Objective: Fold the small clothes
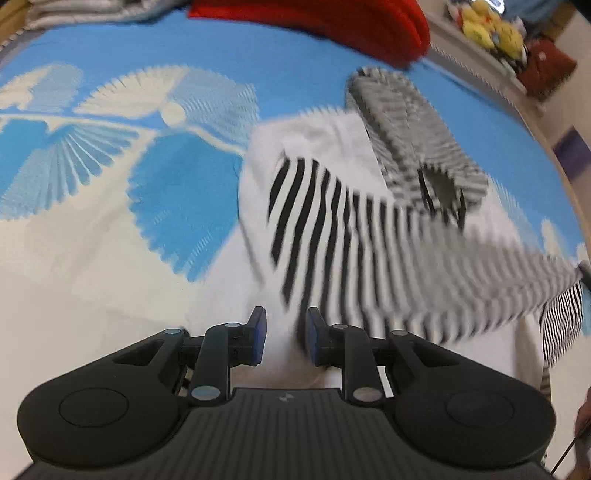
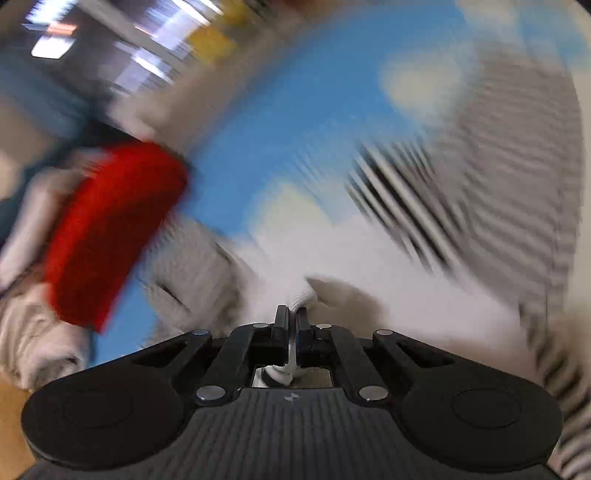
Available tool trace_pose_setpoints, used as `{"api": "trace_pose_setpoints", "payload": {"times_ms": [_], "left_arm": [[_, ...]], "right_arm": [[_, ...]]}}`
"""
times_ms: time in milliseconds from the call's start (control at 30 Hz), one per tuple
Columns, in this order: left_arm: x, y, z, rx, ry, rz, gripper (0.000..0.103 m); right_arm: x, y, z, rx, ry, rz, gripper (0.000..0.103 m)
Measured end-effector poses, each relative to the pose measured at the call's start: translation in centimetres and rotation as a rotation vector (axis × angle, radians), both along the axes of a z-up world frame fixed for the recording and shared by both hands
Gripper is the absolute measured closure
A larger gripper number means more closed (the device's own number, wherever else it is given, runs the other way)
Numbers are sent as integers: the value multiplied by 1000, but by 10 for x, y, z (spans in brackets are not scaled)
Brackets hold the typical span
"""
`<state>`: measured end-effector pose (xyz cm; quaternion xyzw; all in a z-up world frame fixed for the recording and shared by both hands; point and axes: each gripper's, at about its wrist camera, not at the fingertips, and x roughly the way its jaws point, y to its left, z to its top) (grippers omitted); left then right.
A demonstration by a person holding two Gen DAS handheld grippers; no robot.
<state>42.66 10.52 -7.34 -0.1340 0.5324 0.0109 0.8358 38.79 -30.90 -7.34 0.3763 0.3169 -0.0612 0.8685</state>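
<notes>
A blue-and-white patterned cover (image 1: 110, 155) spreads below; a red cloth (image 1: 332, 29) lies far off. Left tongs (image 1: 283, 339) stand parted — white fabric of the striped garment (image 1: 332, 229) between them, grip unclear. Right tongs (image 2: 291, 332) are clenched on its white edge.

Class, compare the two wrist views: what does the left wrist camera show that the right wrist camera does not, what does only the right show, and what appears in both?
Only the left view: the left gripper, its jaws apart with white cloth between them, and yellow plush toys on a shelf.

Only the right view: the right gripper, its jaws shut on a white edge of the garment, and blurred ceiling lights.

Both: the black-and-white striped garment, the blue and white cover, and the red cloth.
</notes>
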Motion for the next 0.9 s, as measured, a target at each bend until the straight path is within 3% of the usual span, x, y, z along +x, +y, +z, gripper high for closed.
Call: {"api": "trace_pose_setpoints", "payload": {"times_ms": [67, 100, 200, 267, 300, 367, 433, 467, 500, 533, 567, 600, 667, 767, 900], "left_arm": [[-1, 2, -14, -7, 40, 10, 79], [-2, 2, -23, 18, 77, 12, 79], [-3, 0, -36, 106, 122, 2, 79], [-4, -6, -27, 145, 80, -14, 79], [-5, -12, -18, 139, 43, -32, 79], [-6, -21, -9, 103, -6, -66, 79], [-5, -31, -15, 68, -11, -101, 77], [-3, -34, -25, 79, 31, -106, 74], [-2, -34, -40, 105, 100, -95, 74], [-3, -33, -45, 88, 103, -78, 74], [-2, -35, -42, 96, 105, -73, 74], [0, -39, -35, 115, 106, -75, 73], [2, -46, -17, 114, 52, -78, 70], [5, -57, 6, 53, -1, -88, 69], [3, -80, 21, 24, -38, -120, 65]], "right_arm": [[-15, 4, 21, -98, -100, 7, 101], [-16, 2, 18, -128, -61, 0, 101], [-3, -10, -27, -164, 274, 7, 96], [-7, -25, -44, -128, 401, -85, 96], [-10, -29, -41, -131, 388, -116, 96], [-11, -27, -24, -168, 279, -92, 93], [-8, -22, -12, -137, 143, -15, 76], [-6, -23, -14, -101, 120, 32, 65], [1, -23, -22, -57, 141, 88, 60], [7, -24, -32, -33, 203, 127, 60], [14, -26, -48, -31, 328, 155, 60], [14, -31, -59, -38, 414, 143, 69], [9, -46, -55, 7, 388, 85, 66], [12, -62, -24, -90, 289, 78, 60], [6, -113, -12, -158, 209, -15, 55]]}}
